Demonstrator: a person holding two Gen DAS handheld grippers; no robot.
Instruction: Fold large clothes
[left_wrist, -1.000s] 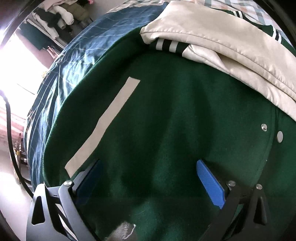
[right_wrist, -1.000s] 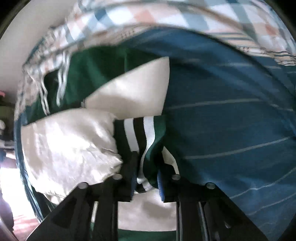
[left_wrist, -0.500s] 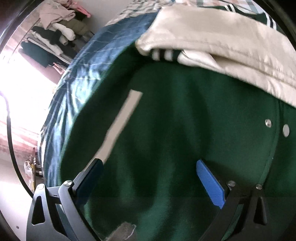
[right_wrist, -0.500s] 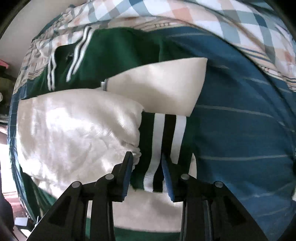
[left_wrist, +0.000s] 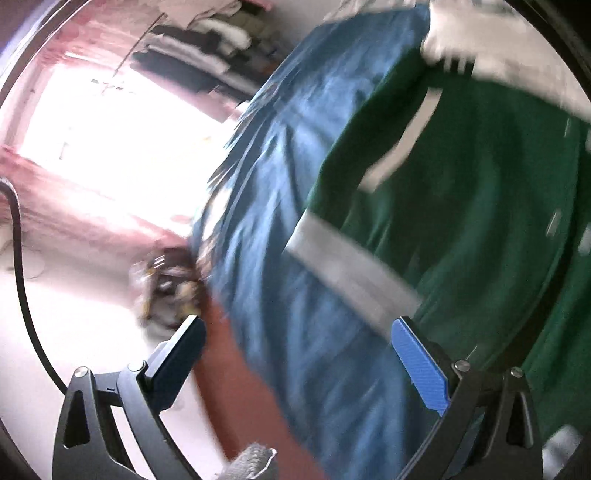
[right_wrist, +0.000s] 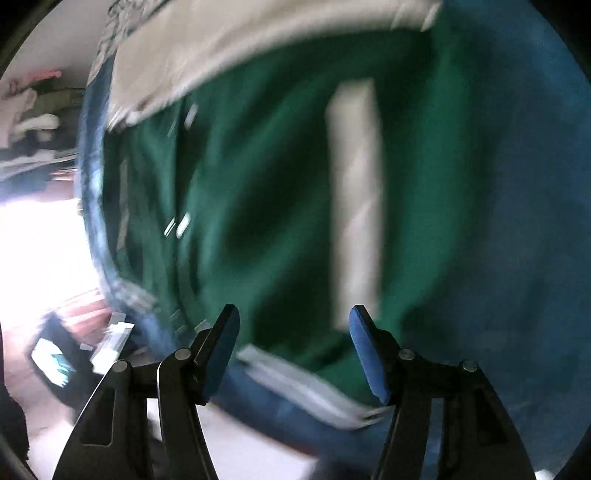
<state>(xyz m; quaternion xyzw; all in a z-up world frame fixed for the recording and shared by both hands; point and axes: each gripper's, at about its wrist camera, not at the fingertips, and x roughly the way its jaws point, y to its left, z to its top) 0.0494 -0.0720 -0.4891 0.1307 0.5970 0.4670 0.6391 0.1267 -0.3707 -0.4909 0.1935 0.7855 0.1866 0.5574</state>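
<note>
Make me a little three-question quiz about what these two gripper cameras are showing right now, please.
1. True or false: the right gripper is clamped on the green jacket.
2. What colour is the bedspread under the jacket? A red, B blue, C yellow.
3. Fill in: the left gripper has its jaws ____.

Key:
1. False; its jaws have just been opening and nothing sits between them.
2. B.
3. Open, holding nothing.

One green jacket (left_wrist: 461, 177); one blue bedcover (left_wrist: 280, 206).
</note>
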